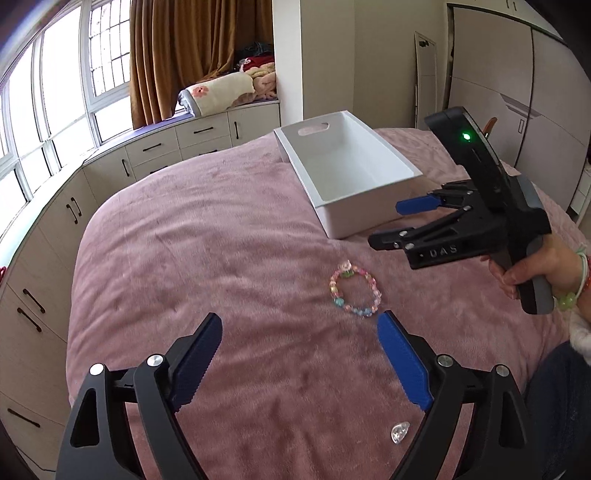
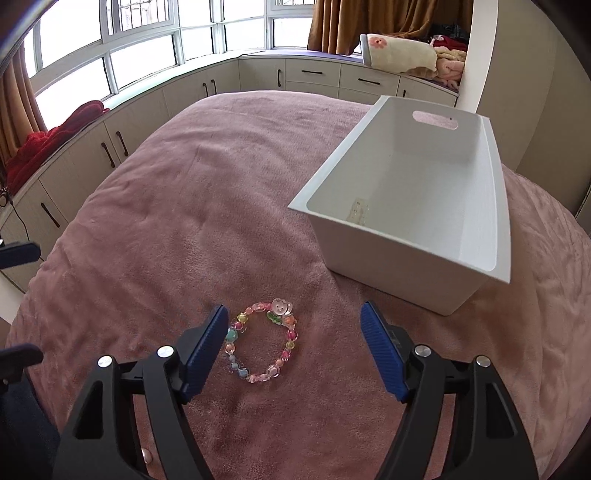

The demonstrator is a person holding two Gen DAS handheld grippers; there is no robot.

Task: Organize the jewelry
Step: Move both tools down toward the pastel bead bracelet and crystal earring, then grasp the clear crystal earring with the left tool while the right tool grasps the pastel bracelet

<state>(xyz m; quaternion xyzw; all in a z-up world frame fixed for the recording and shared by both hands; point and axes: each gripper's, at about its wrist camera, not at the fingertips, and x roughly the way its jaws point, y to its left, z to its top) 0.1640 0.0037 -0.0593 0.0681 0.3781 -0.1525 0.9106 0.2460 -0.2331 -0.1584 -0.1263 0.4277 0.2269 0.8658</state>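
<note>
left gripper (image 1: 299, 354): blue-padded jaws spread wide, holding nothing, above the pink plush bedspread (image 1: 207, 236) | right gripper (image 2: 293, 345): jaws spread, holding nothing, over the pastel beaded bracelet (image 2: 260, 341) | bracelet: flat on bedspread mid-bed, near the open white plastic bin (image 2: 388, 254) | small clear bead (image 1: 400, 432): on bedspread, apart from bracelet, toward bed's near edge

Right hand-held gripper (image 2: 294, 326) spread wide above beaded bracelet (image 2: 260, 341) on pink blanket (image 2: 184, 206), white bin (image 2: 388, 254) near

Daylit bay windows (image 2: 147, 33) curve above cream cabinets (image 2: 207, 92), brown curtains (image 1: 192, 48) alongside.
</note>
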